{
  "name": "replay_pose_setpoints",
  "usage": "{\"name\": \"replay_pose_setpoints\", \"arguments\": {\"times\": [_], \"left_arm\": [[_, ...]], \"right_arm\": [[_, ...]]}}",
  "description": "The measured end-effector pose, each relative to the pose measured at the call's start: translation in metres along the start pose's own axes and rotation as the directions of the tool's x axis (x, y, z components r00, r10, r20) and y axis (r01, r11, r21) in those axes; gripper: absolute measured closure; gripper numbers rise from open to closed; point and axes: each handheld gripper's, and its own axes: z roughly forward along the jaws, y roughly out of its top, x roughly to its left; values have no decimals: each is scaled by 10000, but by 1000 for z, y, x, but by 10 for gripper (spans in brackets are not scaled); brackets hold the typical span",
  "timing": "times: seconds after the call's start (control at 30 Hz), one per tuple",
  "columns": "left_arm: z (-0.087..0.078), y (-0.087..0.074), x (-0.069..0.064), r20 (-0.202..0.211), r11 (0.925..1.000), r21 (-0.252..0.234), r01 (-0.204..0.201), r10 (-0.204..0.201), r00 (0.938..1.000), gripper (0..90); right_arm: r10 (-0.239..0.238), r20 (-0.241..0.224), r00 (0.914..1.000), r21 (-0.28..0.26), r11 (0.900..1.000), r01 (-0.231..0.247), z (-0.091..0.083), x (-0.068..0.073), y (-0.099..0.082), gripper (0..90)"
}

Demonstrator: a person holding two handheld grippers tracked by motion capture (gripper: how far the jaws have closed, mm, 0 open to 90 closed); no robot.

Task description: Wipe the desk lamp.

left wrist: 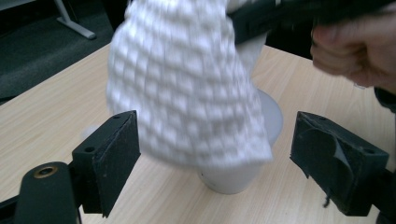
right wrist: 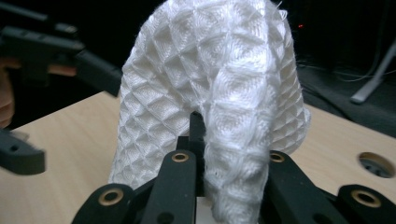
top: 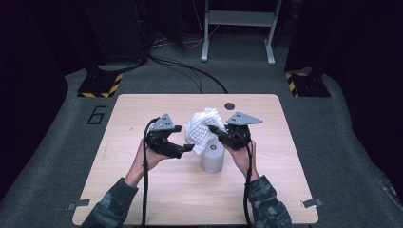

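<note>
Light wood table, rounded corners, round cable hole near its 12 o'clock edge. Metal clips on the near edge at 7 and 5 o'clock. Grey carpet floor with a "6" marking at 10 o'clock off the table. Yellow-black striped bases at 10 and 2 o'clock. White frame stand at 12, black cables running across the floor towards the table.

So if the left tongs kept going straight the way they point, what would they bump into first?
Most likely the white cloth, which hangs right ahead between the open left tongs. Just behind and below it stands the grey cup. The cloth looks nearer, though depth is hard to judge.
</note>
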Motion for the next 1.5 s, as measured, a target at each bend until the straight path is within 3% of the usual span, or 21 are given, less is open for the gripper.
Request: {"name": "replay_pose_setpoints", "arguments": {"times": [0.27, 0.4, 0.53, 0.73, 0.97, 1.13, 1.27, 1.5], "left_arm": [[10, -14, 2, 96, 9996, 22, 267, -267, 9996, 127], [19, -17, 0, 123, 9997, 116, 209, -211, 9997, 108], [28, -18, -2, 234, 9997, 190, 166, -171, 9996, 89], [42, -21, -5, 426, 9990, 422, 161, -179, 9989, 59], [59, -31, -6, 675, 9976, 665, 200, -245, 9974, 36], [68, -37, -6, 727, 9975, 677, 214, -264, 9970, 32], [73, -40, -7, 897, 9969, 756, 236, -303, 9955, 32], [82, -45, -8, 1006, 9972, 714, 234, -305, 9945, 36]], "right_arm": [[158, 1315, 9912, -391, 9992, -108, -27, -27, 9, 823], [333, 1746, 9841, -516, 9984, -246, -44, -39, 7, 823], [148, 2098, 9776, -379, 9993, -70, -61, -47, 1, 824], [8, 2215, 9752, 149, 9999, -42, -75, -47, -16, 824], [-315, 2128, 9766, 936, 9955, 117, -71, -42, -35, 824], [-336, 2056, 9781, 1194, 9928, 90, -69, -41, -46, 824], [-243, 2230, 9745, 1275, 9918, -45, -71, -43, -53, 824], [-96, 2820, 9594, 1113, 9935, -228, -88, -46, -55, 825]]}}
